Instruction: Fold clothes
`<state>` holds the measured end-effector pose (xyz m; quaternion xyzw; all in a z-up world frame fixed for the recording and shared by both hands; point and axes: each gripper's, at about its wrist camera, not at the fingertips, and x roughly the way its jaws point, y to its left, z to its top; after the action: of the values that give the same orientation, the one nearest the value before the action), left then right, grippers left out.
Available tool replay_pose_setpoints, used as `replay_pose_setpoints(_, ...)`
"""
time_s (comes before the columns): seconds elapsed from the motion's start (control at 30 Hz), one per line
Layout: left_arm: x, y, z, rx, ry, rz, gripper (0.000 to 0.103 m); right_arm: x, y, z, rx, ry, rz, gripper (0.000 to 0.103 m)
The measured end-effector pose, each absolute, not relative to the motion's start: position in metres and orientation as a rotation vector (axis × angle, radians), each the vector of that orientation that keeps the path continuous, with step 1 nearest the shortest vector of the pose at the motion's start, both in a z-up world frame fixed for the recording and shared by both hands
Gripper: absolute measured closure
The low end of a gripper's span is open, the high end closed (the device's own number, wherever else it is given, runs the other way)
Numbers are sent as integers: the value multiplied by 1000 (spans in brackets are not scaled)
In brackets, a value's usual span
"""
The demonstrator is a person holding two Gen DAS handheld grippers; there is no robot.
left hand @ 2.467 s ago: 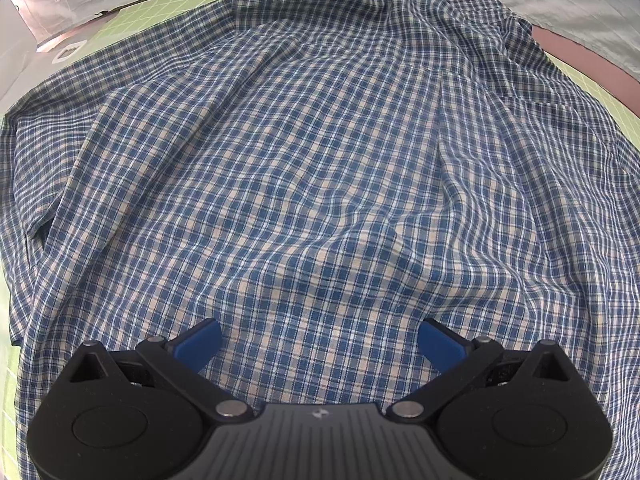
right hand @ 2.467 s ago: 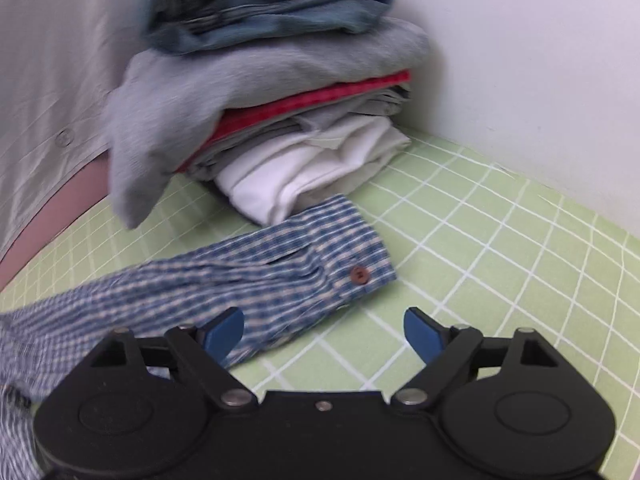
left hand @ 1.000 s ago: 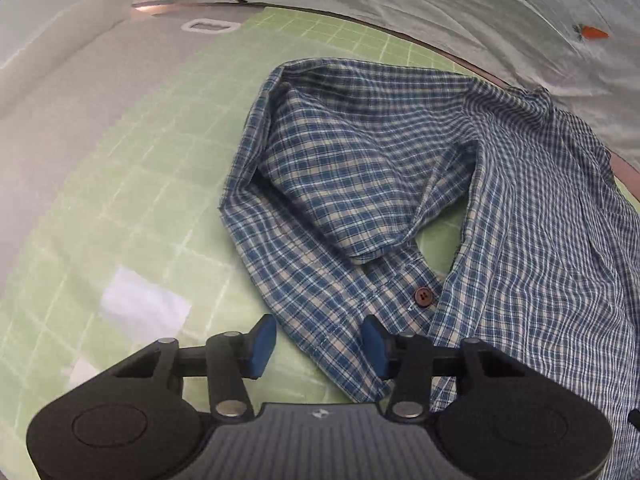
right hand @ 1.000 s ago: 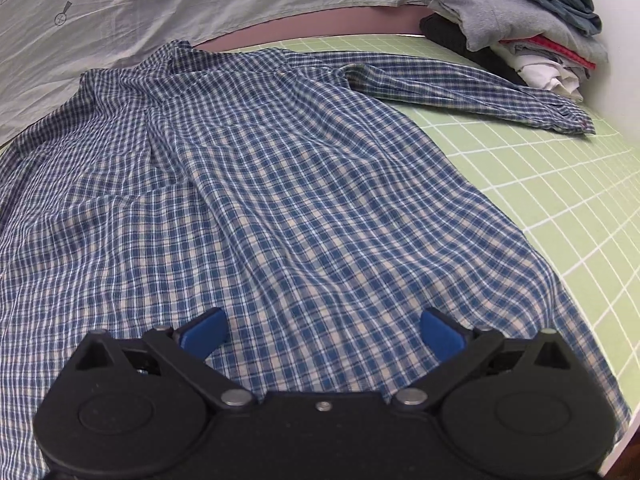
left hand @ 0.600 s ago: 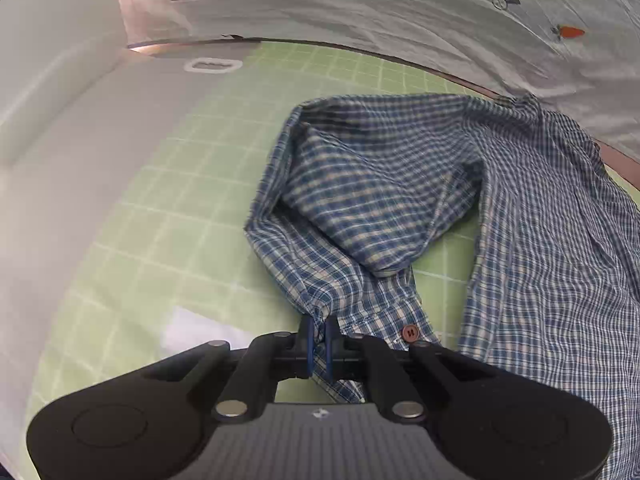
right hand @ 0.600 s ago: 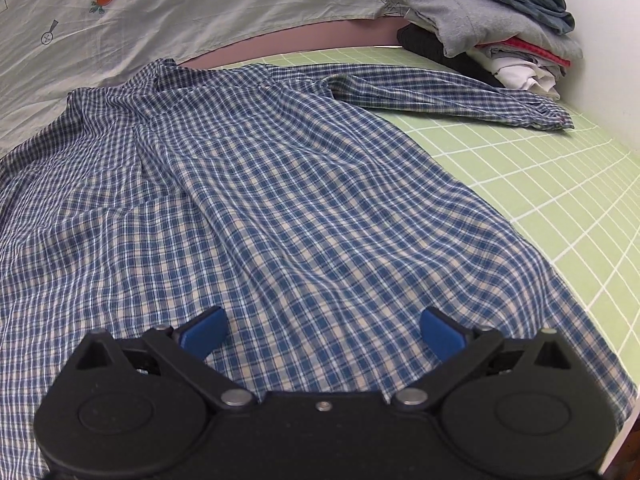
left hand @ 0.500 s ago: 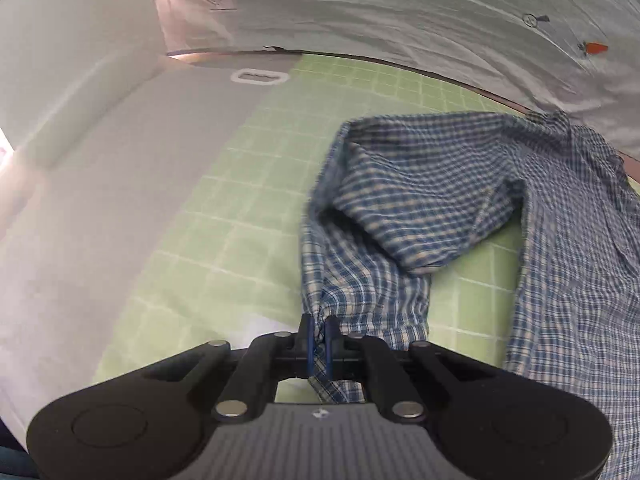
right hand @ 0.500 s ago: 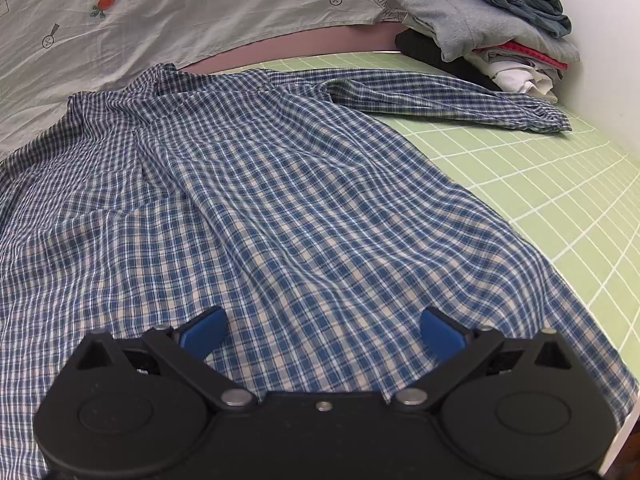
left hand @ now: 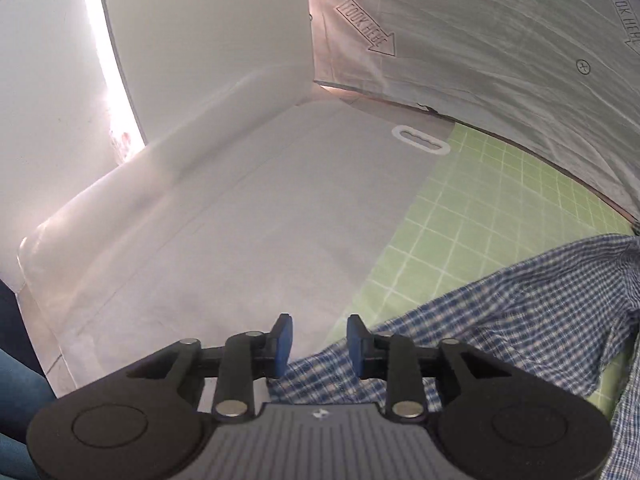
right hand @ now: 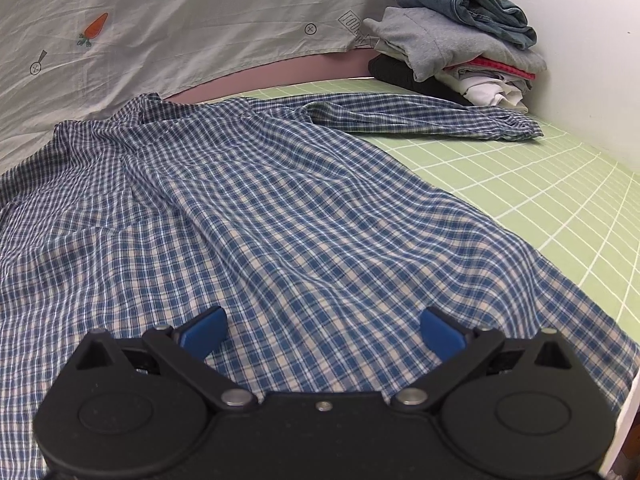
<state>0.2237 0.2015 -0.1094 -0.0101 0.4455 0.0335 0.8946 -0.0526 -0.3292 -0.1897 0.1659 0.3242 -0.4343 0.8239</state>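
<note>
Plaid cotton makes up the long-sleeved shirt (right hand: 256, 216), which lies spread back-up on the green grid mat (right hand: 560, 184), directly ahead of and beneath your right gripper (right hand: 322, 330). That gripper hovers with its jaws spread wide and nothing between them. One sleeve (right hand: 420, 120) stretches away to its far right, its cuff near the stack of folded clothes (right hand: 460, 48). Your left gripper (left hand: 319, 346) has its jaws partly apart with nothing clamped; the other sleeve (left hand: 500, 320) runs from below the pads (left hand: 355, 344) off to the right, across the mat edge onto the white sheet (left hand: 240, 240).

The garment reads as laid out flat, with no fold visible. For a clean sleeve fold:
- Grip at the cuff, through both layers
- Keep the cloth low and taut while carrying it across the shirt back
- Hold the hem down with the right gripper so the body does not drag
- Check that wrinkles near the collar (right hand: 136, 120) are smoothed before creasing
</note>
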Motion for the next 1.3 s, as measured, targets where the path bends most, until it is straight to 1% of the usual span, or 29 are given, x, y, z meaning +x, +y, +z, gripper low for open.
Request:
replay_pose_setpoints(0.03,220,194,-113,-20,938,45,55,-52,-329,-190,353,687,-927,0)
replay_pose_setpoints(0.1,212,179,-120,-19,967,-5,44,-52,-328,-190,353,684,-934,0)
replay_pose_setpoints(0.13,207,171,-124,-20,982,-33,42,-52,-327,-190,353,682,-938,0)
replay_pose_setpoints(0.2,200,151,-128,-28,1009,-107,36,-51,-327,-190,356,683,-944,0)
replay_pose_setpoints(0.3,185,116,-130,-16,1025,-217,30,-51,-326,-189,362,691,-948,0)
replay_pose_setpoints(0.47,167,70,-121,63,1024,-338,28,-55,-324,-186,364,716,-907,0)
replay_pose_setpoints(0.63,149,45,-126,100,1064,-381,27,-61,-340,-173,365,850,-740,0)
replay_pose_setpoints(0.83,116,32,-137,81,1125,-318,28,-103,-373,-153,303,828,-734,0)
replay_pose_setpoints(1.03,86,19,-134,36,1127,-208,28,-141,-411,-148,267,860,-700,0)
replay_pose_setpoints(1.07,82,16,-133,33,1124,-198,28,-145,-416,-149,269,871,-684,1)
replay_pose_setpoints(1.17,69,4,-128,34,1106,-176,27,-153,-424,-153,278,915,-618,8)
replay_pose_setpoints(1.3,53,-12,-126,30,1096,-162,27,-165,-425,-154,250,935,-585,7)
